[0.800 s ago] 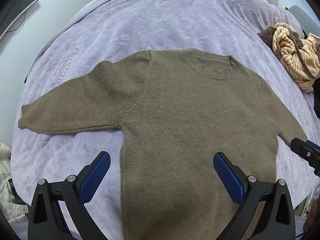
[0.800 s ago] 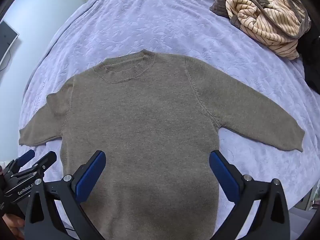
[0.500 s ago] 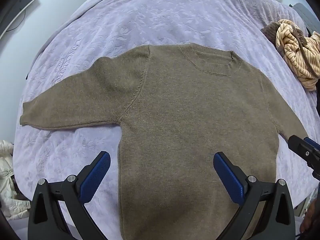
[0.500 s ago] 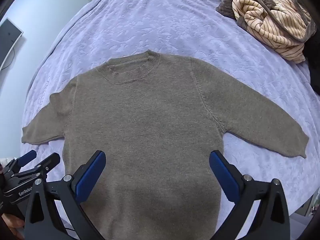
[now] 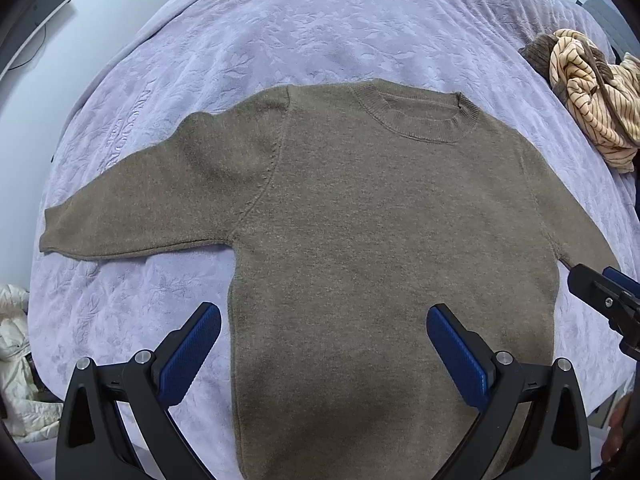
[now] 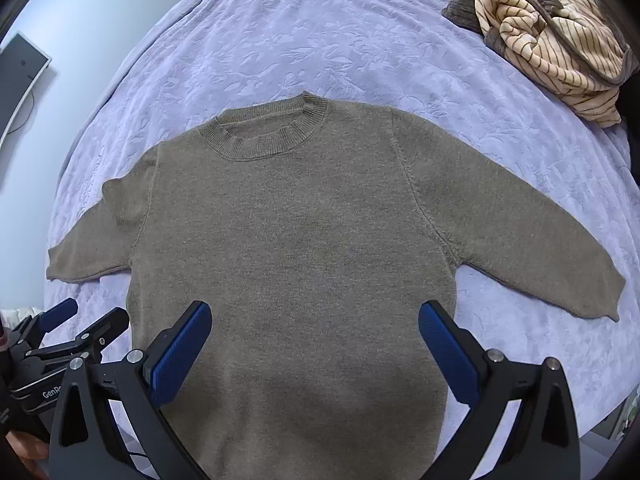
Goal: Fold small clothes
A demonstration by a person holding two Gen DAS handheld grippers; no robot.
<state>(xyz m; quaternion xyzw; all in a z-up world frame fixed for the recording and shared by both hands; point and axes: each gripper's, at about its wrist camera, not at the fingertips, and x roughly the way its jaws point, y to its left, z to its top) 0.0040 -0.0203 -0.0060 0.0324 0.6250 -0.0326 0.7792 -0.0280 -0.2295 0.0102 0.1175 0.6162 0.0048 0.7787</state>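
A small brown knit sweater (image 5: 360,220) lies flat and face up on the lilac bedspread (image 5: 320,32), collar at the far side, both sleeves spread out. It also shows in the right wrist view (image 6: 296,240). My left gripper (image 5: 324,344) is open and empty, held above the lower body of the sweater. My right gripper (image 6: 314,344) is open and empty, also above the lower body. The right gripper's tip shows at the right edge of the left wrist view (image 5: 600,296). The left gripper shows at the lower left of the right wrist view (image 6: 68,340).
A crumpled cream striped garment with a brown one (image 6: 552,40) lies at the far right of the bed; it also shows in the left wrist view (image 5: 592,96). A white garment (image 5: 16,360) lies off the bed at the left. A monitor (image 6: 16,76) stands by the wall.
The sweater has slid lower and larger in both views, so both grippers have moved a little forward over it. Both stay open.
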